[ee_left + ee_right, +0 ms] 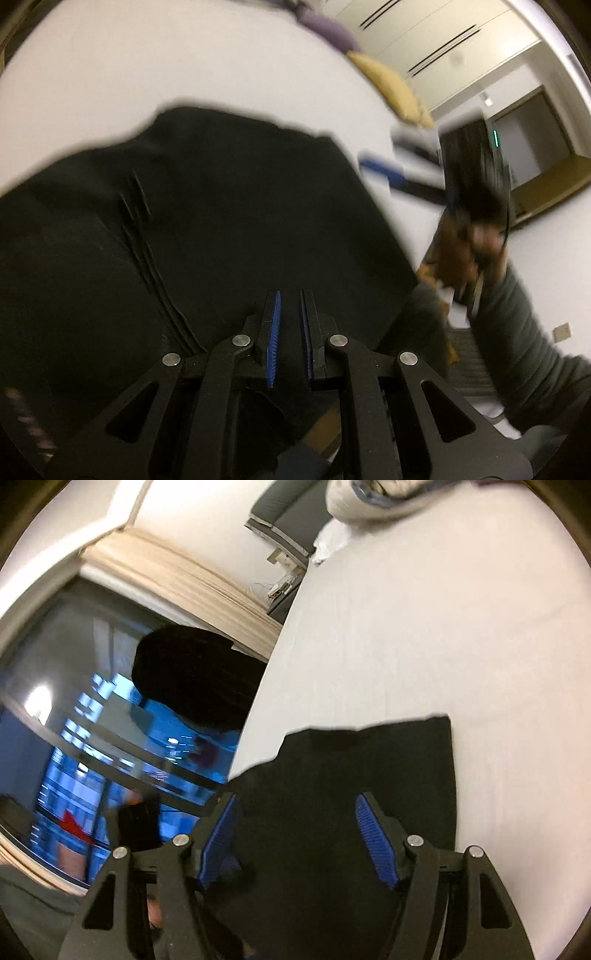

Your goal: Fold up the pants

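Observation:
Black pants lie on a white bed sheet, with a seam and drawstring lines running down the left. My left gripper is shut on the pants' near edge, the black cloth pinched between its blue pads. In the right wrist view my right gripper is open, its blue pads spread wide just above a folded end of the pants. The right gripper also shows, blurred, in the left wrist view, held by a hand off the pants' right edge.
A yellow pillow and a purple one lie at the far side of the bed. The bed edge runs along a dark window. White bedding is piled at the far end.

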